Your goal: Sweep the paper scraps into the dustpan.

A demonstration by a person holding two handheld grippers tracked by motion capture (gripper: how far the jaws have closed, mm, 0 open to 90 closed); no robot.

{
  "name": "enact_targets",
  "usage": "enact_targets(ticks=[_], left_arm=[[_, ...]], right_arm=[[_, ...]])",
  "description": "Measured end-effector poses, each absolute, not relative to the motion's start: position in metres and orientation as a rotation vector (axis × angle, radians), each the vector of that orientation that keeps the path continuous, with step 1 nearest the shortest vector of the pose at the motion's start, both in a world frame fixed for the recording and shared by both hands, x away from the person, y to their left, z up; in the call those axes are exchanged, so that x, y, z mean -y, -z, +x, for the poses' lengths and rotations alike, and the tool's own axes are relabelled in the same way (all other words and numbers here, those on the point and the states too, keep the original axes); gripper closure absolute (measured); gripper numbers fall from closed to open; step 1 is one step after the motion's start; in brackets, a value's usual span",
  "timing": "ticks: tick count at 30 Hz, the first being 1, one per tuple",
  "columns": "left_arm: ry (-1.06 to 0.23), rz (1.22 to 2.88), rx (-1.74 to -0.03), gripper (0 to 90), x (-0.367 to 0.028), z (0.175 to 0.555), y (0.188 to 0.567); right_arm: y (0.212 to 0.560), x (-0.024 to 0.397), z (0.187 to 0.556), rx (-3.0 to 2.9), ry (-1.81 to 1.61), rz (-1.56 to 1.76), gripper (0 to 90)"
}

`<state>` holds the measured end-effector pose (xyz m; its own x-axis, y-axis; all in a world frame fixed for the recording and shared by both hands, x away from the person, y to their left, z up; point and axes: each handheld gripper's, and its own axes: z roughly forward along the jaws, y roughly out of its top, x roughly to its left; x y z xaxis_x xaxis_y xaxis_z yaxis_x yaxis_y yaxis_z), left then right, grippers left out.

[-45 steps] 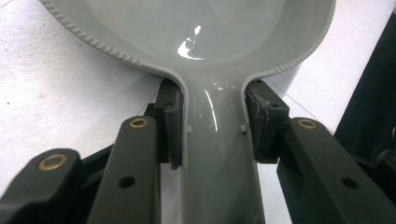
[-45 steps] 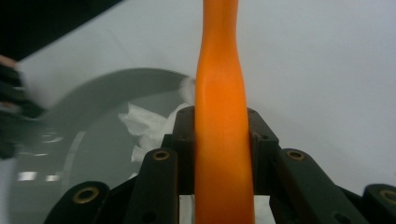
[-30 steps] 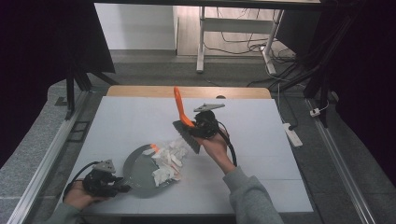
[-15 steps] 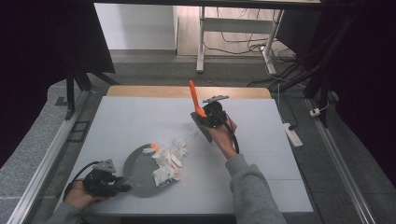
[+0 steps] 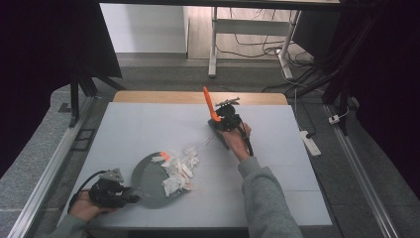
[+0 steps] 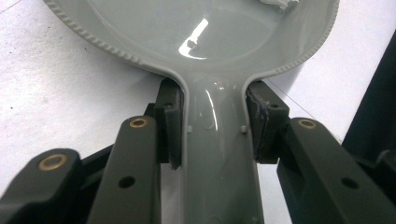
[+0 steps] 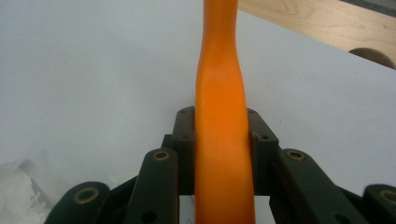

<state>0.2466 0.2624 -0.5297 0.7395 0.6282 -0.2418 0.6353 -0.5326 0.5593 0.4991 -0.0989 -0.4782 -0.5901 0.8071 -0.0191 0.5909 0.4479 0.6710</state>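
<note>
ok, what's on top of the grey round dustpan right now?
White crumpled paper scraps with a small orange bit lie heaped over the right side of the grey round dustpan, spilling onto the table. Its left part is bare. Whatever lies beneath the heap is covered.

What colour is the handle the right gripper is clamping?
Orange handle; clearest in the right gripper view.

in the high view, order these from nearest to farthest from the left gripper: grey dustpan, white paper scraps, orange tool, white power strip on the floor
From the left gripper:
1. grey dustpan, its handle clamped in the jaws
2. white paper scraps, on the pan's right side
3. orange tool, held upright in the right gripper, mid-table
4. white power strip, off the table's right edge
</note>
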Motion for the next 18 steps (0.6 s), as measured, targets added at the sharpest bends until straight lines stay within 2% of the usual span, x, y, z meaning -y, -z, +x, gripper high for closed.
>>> enact_targets(ticks=[18], left_arm=[[0.013, 2.298, -0.946, 61.4, -0.261, 0.249, 0.530]], right_arm=[[0.481, 0.069, 0.475, -2.512, -0.886, 1.060, 70.6]])
